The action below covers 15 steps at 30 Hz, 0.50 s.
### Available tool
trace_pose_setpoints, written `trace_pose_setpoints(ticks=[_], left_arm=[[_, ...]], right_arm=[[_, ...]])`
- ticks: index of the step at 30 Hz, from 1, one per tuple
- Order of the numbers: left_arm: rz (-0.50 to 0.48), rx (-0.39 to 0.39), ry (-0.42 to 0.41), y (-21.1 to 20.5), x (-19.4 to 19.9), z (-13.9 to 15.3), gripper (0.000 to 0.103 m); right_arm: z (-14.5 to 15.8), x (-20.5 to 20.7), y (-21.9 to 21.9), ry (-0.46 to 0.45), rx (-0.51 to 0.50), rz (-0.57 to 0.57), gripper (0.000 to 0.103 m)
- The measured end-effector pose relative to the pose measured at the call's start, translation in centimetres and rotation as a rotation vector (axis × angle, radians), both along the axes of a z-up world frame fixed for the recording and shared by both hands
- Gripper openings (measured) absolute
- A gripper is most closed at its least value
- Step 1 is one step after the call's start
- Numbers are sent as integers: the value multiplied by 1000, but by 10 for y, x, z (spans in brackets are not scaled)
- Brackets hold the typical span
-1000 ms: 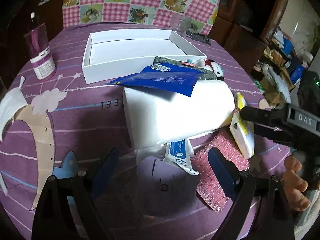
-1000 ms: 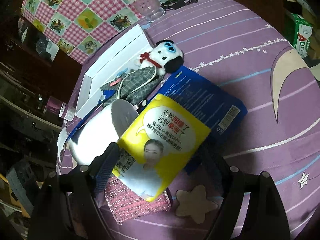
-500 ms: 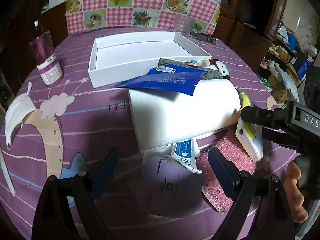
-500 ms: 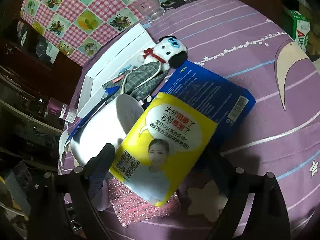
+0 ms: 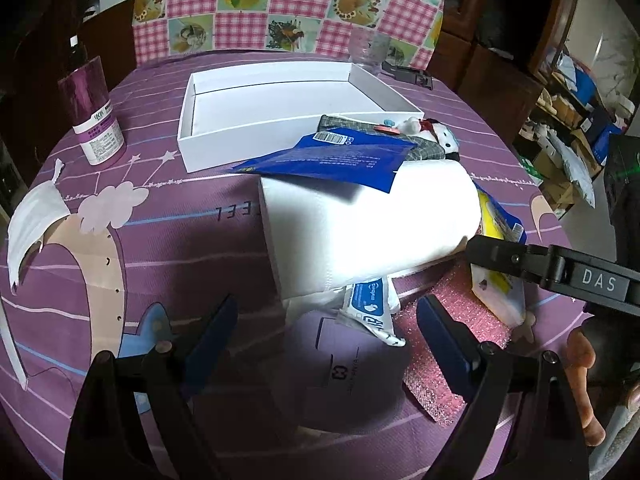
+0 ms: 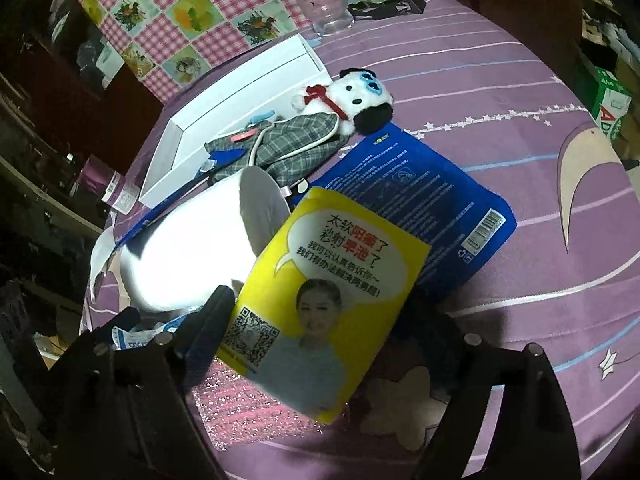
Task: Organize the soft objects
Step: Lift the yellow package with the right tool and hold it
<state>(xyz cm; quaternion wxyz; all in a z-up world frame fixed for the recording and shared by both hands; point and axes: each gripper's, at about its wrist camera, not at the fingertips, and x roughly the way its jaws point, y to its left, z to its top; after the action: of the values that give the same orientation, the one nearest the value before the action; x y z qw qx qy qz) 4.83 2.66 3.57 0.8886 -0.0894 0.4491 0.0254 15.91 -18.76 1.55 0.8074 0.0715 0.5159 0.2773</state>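
The yellow tissue pack [image 6: 328,308] lay tilted against the white paper roll [image 6: 192,256], its lower end on the pink sponge [image 6: 256,412], placed for a sideways pinch. My right gripper [image 6: 320,340] straddled it, jaws wide and closing, pads not yet pressing that I could see. I held the left gripper [image 5: 328,332] open and empty nearby. The white box [image 5: 280,104] beyond stood empty, presumably the destination.
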Motion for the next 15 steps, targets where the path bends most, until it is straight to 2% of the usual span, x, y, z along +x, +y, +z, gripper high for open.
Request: trace_pose_setpoints(ticks=[9,15], left_arm=[[1,-21,-10,2,-2,3,92],[10,-14,0,1,0,0,93]], right_arm=[[16,-4,-13,-40,37,-44,78],[12,-7,-6,-32,-30,-40,79]])
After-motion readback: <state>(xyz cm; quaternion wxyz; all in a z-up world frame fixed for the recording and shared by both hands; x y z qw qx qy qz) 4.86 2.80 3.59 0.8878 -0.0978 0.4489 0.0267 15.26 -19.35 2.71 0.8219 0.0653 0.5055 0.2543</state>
